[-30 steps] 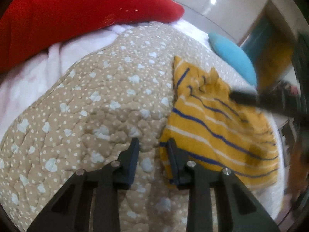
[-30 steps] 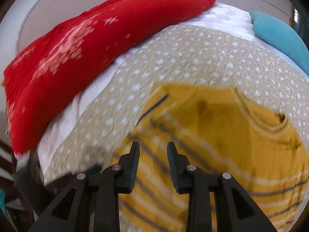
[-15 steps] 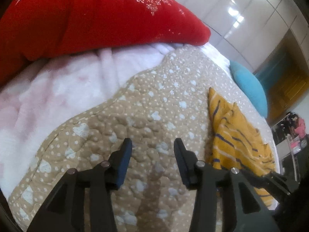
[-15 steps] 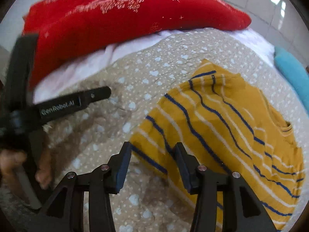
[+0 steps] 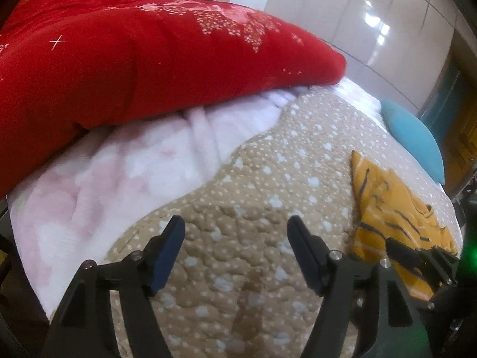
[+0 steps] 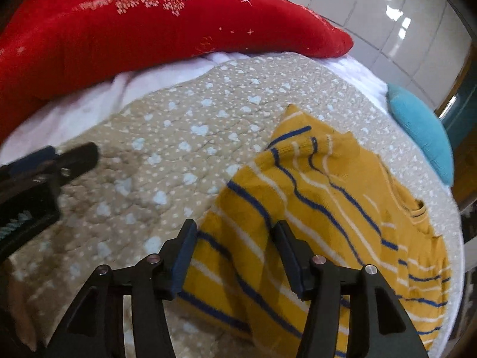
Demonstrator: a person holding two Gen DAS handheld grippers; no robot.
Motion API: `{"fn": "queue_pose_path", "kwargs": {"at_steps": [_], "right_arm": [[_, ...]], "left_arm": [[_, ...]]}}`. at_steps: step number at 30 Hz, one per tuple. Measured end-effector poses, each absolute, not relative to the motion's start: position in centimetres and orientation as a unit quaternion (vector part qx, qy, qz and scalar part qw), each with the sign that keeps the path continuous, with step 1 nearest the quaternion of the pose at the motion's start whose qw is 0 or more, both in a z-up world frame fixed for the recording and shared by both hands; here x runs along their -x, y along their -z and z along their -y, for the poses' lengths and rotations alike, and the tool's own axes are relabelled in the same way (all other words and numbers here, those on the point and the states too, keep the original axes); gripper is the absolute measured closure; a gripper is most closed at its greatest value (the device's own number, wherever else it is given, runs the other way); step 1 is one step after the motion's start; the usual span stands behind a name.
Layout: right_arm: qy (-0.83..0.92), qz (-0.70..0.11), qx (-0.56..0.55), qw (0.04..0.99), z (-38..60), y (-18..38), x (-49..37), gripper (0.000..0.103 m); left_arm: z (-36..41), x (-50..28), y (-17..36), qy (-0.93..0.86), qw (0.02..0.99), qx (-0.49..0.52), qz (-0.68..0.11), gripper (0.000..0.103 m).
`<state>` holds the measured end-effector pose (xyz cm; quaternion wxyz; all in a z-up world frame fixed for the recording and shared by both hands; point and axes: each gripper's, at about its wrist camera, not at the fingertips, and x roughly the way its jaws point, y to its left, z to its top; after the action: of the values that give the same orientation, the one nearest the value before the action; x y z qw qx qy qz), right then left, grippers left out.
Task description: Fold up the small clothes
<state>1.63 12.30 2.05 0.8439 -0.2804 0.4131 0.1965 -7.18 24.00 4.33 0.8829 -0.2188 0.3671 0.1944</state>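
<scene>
Quilt (image 6: 184, 137): bumpy, soft. Striped shirt (image 6: 322, 203) lies partly folded on it. Right gripper (image 6: 235, 253) over its hem, left gripper (image 5: 235, 250) beside it; both gaping, empty. Risk: pinching quilt too (layers slip).

From my left tongs' camera, the yellow striped garment (image 5: 390, 208) is partly covered at its near edge by my right tongs (image 5: 417, 256), and its stripes there are too smeared to count. My right camera cuts the garment off at the lower right rim; its near hem sits behind my tong fingers (image 6: 286, 256). My left tongs (image 6: 59, 164) enter blurred from the left edge, tips only. The red quilt (image 6: 149, 21) runs past the top and left borders; its white lettering is unreadable. The blue cushion (image 6: 423, 131) is clipped by the right rim.
</scene>
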Motion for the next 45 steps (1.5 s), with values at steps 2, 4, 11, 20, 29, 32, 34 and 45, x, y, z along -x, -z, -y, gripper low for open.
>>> {"fn": "queue_pose_path", "kwargs": {"at_steps": [2,4,11,20,29,32,34,45], "right_arm": [[-0.181,-0.412,0.287,0.846,-12.6,-1.8,-2.2,0.044],[-0.169,-0.412,0.293,0.846,-12.8,-1.6,-2.8,0.046],[-0.149,-0.416,0.292,0.848,-12.8,-1.1,-3.4,0.056],[-0.132,-0.405,0.296,0.855,-13.4,-0.1,-3.7,0.052],[-0.177,-0.425,0.151,0.875,-9.2,-3.1,-4.8,0.084],[-0.190,-0.420,0.061,0.886,-5.1,-6.4,-5.6,0.084],[-0.191,-0.406,0.010,0.893,-1.7,-8.8,-5.8,0.084],[-0.088,-0.358,-0.204,0.907,23.2,-12.0,-5.7,0.084]], "left_arm": [[-24.1,7.0,-4.2,-0.196,0.882,0.218,-0.370,0.033],[-24.1,6.8,-4.0,-0.195,0.881,0.218,-0.372,0.033],[-24.3,6.7,-3.7,-0.188,0.878,0.226,-0.378,0.033],[-24.5,6.4,-3.4,-0.185,0.874,0.230,-0.385,0.032],[-24.8,6.8,-3.4,-0.178,0.871,0.248,-0.384,0.029],[-24.0,7.2,-3.8,-0.156,0.875,0.259,-0.377,0.029],[-22.8,7.4,-4.3,-0.132,0.883,0.257,-0.370,0.029],[-12.7,6.5,-8.0,-0.002,0.897,0.190,-0.399,0.027]]}}
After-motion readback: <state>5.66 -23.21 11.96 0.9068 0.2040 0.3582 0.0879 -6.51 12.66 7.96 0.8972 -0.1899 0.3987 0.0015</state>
